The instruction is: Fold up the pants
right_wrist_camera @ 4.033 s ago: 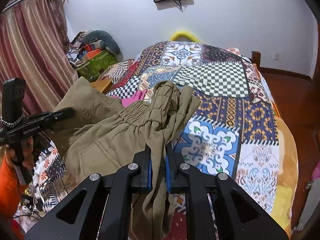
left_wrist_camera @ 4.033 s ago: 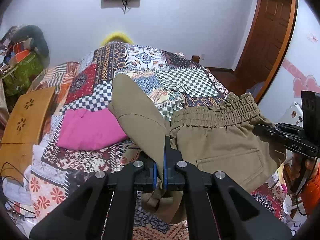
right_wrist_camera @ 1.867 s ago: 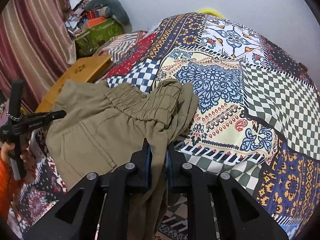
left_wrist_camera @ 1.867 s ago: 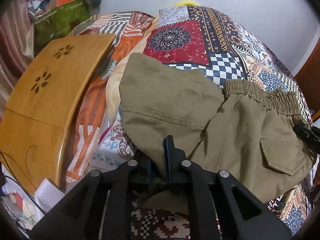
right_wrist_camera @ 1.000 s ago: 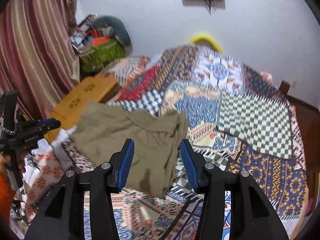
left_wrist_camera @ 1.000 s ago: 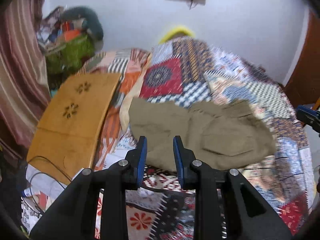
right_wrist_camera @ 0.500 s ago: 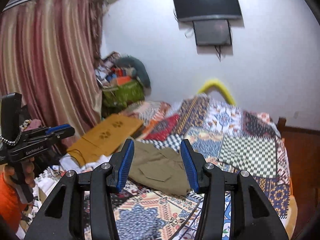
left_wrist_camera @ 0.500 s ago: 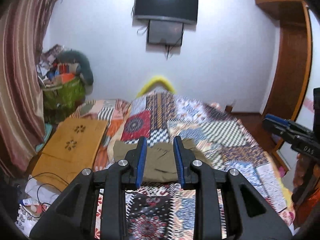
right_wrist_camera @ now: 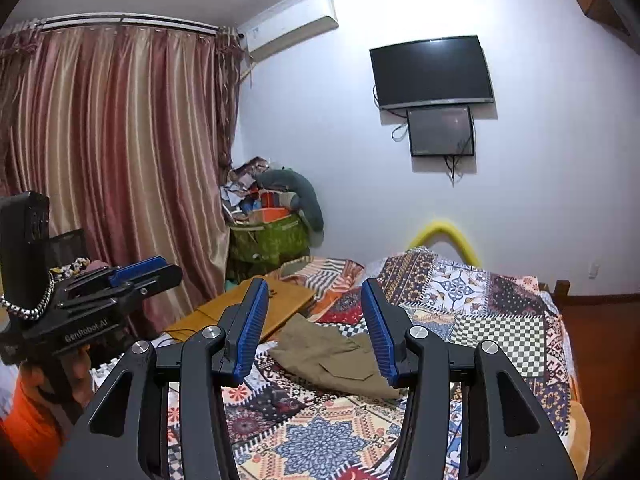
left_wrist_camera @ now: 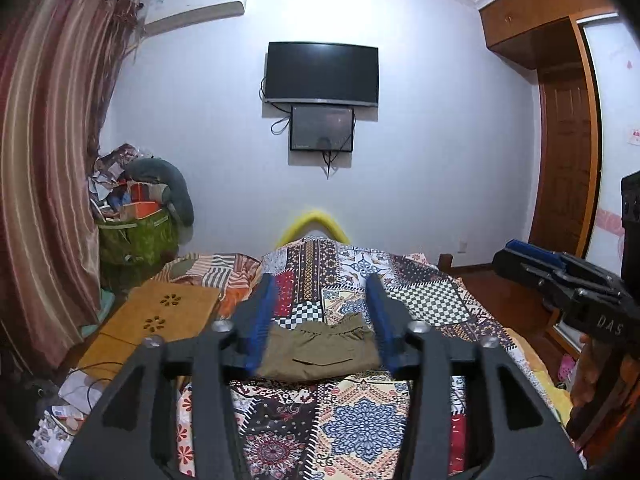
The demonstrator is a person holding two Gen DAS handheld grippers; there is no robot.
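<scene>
Both grippers hang above the bed — the left gripper (left_wrist_camera: 322,320), jaws just widened, and the right gripper (right_wrist_camera: 316,328), jaws apart, each holding nothing. Beyond, the folded khaki pants (left_wrist_camera: 320,350) lie on the patchwork quilt (left_wrist_camera: 360,420) beside 1 wooden board (left_wrist_camera: 160,316).

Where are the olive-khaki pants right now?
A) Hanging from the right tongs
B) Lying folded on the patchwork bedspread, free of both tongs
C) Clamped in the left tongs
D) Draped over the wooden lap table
B: the olive-khaki pants lie folded on the patchwork bedspread, with the left tongs and right tongs both open and holding nothing.
</scene>
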